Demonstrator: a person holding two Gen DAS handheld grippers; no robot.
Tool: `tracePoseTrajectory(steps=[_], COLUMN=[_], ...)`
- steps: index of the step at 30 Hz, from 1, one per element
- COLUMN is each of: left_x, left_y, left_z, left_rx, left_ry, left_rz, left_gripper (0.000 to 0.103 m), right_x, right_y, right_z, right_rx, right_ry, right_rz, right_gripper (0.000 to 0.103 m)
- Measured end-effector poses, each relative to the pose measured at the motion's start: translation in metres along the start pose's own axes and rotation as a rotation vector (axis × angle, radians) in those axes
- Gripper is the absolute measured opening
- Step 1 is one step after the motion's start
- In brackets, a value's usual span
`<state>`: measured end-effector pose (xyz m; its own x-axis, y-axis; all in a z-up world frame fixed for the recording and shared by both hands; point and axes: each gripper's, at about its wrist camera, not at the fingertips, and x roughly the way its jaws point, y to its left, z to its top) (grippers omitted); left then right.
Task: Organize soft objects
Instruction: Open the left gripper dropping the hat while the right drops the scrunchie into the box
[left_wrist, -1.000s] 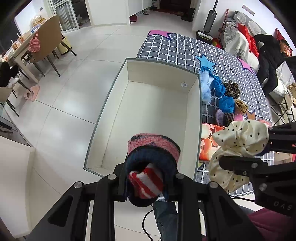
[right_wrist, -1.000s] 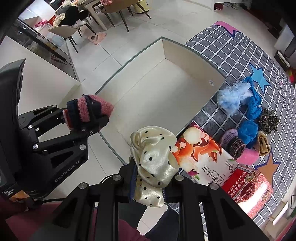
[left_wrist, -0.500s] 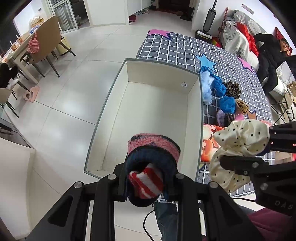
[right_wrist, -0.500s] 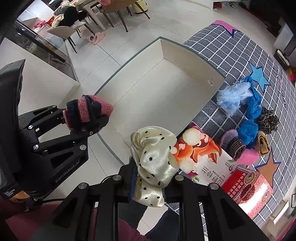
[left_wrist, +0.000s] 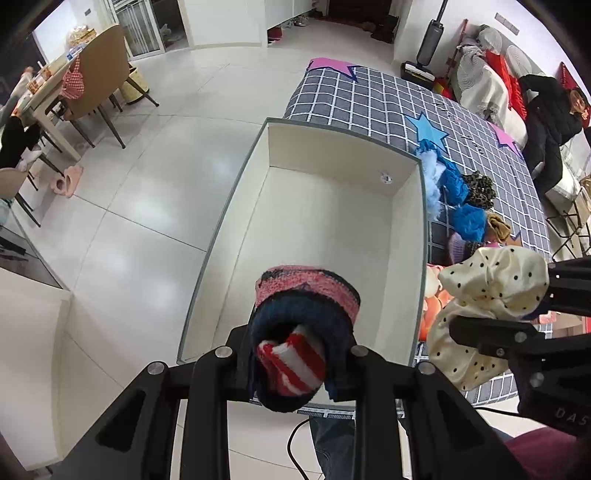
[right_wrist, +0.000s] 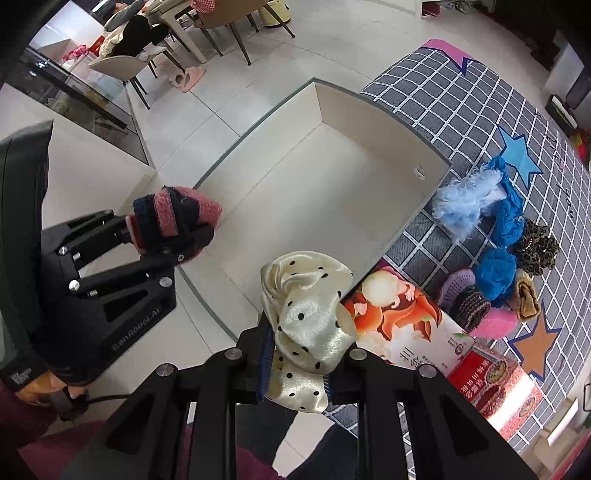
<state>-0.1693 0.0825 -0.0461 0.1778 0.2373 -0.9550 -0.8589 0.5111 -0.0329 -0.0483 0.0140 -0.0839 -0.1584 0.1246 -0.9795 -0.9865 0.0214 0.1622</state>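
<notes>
My left gripper is shut on a rolled knit sock bundle, navy with a pink band and red-white stripes; it also shows in the right wrist view. It hangs above the near end of an empty cream box. My right gripper is shut on a cream satin polka-dot scrunchie, seen too in the left wrist view, above the box's near right corner. Several soft items, blue, leopard, pink and fluffy, lie on the checked mat.
Two printed packages lie on the mat just right of the box. White tiled floor lies to the left, with dining chairs and a table farther off. A white cabinet stands at the near left.
Both grippers keep their holds and have barely moved; the view has drifted only slightly over the box.
</notes>
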Motion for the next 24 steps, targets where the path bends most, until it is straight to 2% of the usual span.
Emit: tracePoseTrajectory(steps=[9, 12, 14, 15, 17, 18, 20, 22, 24], left_x=[0.008, 0.007, 0.006, 0.005, 0.001, -0.001, -0.003, -0.001, 0.001], left_y=[0.003, 0.003, 0.002, 0.003, 0.005, 0.007, 0.011, 0.015, 0.020], left_z=[-0.003, -0.004, -0.004, -0.004, -0.005, -0.005, -0.004, -0.002, -0.002], left_rx=[-0.012, -0.014, -0.014, -0.015, -0.039, -0.059, -0.101, -0.144, -0.190], left_ry=[0.025, 0.017, 0.012, 0.004, -0.022, -0.034, -0.041, -0.022, -0.025], left_rz=[0.008, 0.019, 0.025, 0.021, -0.001, -0.023, -0.097, -0.130, -0.165], left_gripper=[0.032, 0.047, 0.066, 0.069, 0.086, 0.087, 0.093, 0.103, 0.103], right_x=[0.003, 0.004, 0.005, 0.004, 0.001, 0.000, -0.003, -0.008, -0.012], right_y=[0.005, 0.004, 0.003, 0.002, 0.000, -0.001, -0.006, -0.015, -0.025], right_z=[0.020, 0.024, 0.026, 0.027, 0.027, 0.028, 0.027, 0.027, 0.026], right_rx=[-0.011, -0.008, -0.002, 0.000, 0.010, 0.015, 0.043, 0.088, 0.124], right_ry=[-0.009, -0.005, -0.004, -0.007, -0.018, -0.020, -0.024, -0.034, -0.031], right_rz=[0.016, 0.028, 0.028, 0.027, 0.028, 0.026, 0.020, 0.032, 0.052], right_gripper=[0.022, 0.024, 0.044, 0.050, 0.063, 0.068, 0.099, 0.102, 0.102])
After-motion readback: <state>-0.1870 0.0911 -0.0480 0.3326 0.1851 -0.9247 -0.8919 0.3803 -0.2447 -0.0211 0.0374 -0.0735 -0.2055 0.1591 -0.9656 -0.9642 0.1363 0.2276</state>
